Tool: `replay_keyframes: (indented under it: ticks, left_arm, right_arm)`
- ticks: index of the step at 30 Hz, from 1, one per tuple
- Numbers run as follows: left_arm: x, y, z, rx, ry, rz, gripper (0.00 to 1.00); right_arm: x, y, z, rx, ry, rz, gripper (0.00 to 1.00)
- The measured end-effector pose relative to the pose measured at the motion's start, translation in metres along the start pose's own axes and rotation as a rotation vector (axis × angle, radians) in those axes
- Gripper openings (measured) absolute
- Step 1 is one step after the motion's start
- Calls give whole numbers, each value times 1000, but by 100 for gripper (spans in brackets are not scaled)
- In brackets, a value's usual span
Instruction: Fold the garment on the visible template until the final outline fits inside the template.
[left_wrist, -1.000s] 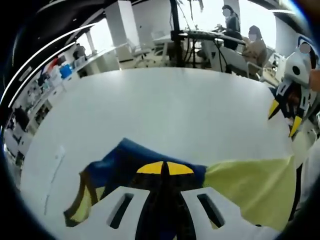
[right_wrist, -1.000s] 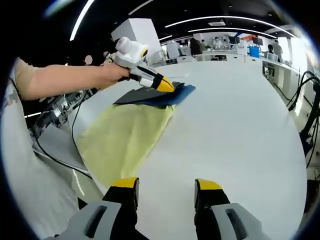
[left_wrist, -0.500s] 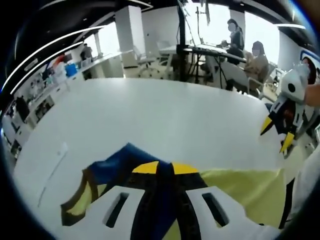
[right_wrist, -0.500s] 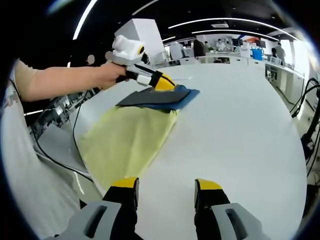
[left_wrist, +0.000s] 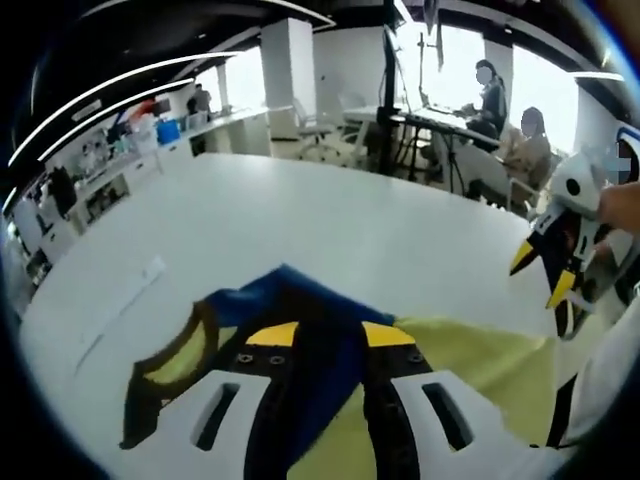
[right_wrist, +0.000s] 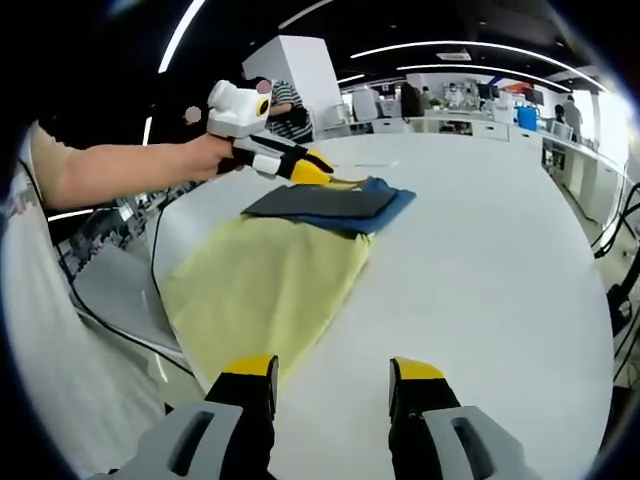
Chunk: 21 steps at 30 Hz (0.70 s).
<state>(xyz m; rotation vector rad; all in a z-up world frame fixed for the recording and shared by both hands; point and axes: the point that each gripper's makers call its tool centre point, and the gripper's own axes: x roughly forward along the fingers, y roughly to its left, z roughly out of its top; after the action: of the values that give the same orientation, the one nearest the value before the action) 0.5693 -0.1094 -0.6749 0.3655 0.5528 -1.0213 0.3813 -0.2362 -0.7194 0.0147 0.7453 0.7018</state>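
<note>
In the right gripper view the garment (right_wrist: 325, 207), folded dark blue cloth, lies on the white table (right_wrist: 480, 250) at 12 o'clock, its near edge overlapping the yellow template (right_wrist: 265, 285), which spreads toward 8 o'clock. The left gripper (right_wrist: 312, 170) (held in a hand (right_wrist: 205, 157) coming from 9 o'clock) has its yellow tips together just at the garment's far edge; whether cloth is pinched between them cannot be told. The right gripper (right_wrist: 331, 368) at 6 o'clock has its 2 jaws apart over bare table, holding nothing.

In the left gripper view the garment (left_wrist: 300, 330) runs under the jaws, the template (left_wrist: 480, 360) at 4 o'clock.
</note>
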Motion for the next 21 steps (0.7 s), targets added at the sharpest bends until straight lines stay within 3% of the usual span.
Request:
replay_keyframes:
  ticks: [11, 21]
  left_arm:
    - [-30, 8, -11, -47, -28, 65, 35]
    - [-58, 10, -29, -110, -60, 106, 39]
  right_arm:
    - [4, 7, 6, -16, -3, 15, 42]
    - [8, 14, 11, -32, -3, 30, 42]
